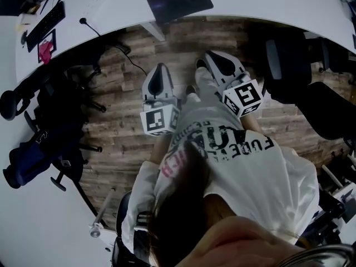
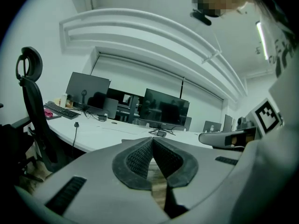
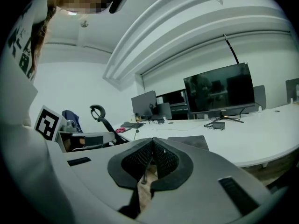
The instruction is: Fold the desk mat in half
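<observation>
Both the left gripper (image 1: 159, 78) and the right gripper (image 1: 221, 64) are hanging closed and empty; the desk mat (image 1: 178, 1) is lying flat on the desk (image 1: 267, 4) at twelve o'clock. Arriving closed, they are risking shoving its edge.

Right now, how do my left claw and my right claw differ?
The right claw reaches nearer the desk than the left claw. The left claw points straight at the desk; the right claw slants inward, toward the left claw's side. Shared: both are shut, hold nothing, hang over the wooden floor and are short of the desk mat.
</observation>
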`<state>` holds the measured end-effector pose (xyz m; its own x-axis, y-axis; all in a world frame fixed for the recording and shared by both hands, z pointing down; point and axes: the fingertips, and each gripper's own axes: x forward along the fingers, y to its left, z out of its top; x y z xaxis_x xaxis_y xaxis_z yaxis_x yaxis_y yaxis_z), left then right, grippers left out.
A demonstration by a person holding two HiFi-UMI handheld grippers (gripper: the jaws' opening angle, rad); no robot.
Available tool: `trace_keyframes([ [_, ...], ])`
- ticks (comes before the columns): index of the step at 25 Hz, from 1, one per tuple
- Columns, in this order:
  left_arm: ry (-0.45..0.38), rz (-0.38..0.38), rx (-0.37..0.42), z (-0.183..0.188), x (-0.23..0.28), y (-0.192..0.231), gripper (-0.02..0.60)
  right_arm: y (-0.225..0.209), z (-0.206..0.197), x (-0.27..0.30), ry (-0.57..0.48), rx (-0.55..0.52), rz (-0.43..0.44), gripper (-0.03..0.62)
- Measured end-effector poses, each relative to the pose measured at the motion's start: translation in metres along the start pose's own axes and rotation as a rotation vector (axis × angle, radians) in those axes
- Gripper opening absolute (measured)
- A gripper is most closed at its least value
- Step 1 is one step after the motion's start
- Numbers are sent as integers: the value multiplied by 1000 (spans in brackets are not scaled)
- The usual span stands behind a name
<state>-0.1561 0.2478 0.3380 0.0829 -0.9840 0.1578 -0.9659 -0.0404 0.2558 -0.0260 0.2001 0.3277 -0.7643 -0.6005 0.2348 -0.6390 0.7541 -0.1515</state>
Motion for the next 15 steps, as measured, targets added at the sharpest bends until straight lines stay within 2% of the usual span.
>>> trace_keyframes([
  [7,-20,53,1,15,52,6,5,-44,16,39,9,-15,35,0],
  [15,-52,89,22,31,105,-5,5,-97,34,66,6,-23,61,0],
])
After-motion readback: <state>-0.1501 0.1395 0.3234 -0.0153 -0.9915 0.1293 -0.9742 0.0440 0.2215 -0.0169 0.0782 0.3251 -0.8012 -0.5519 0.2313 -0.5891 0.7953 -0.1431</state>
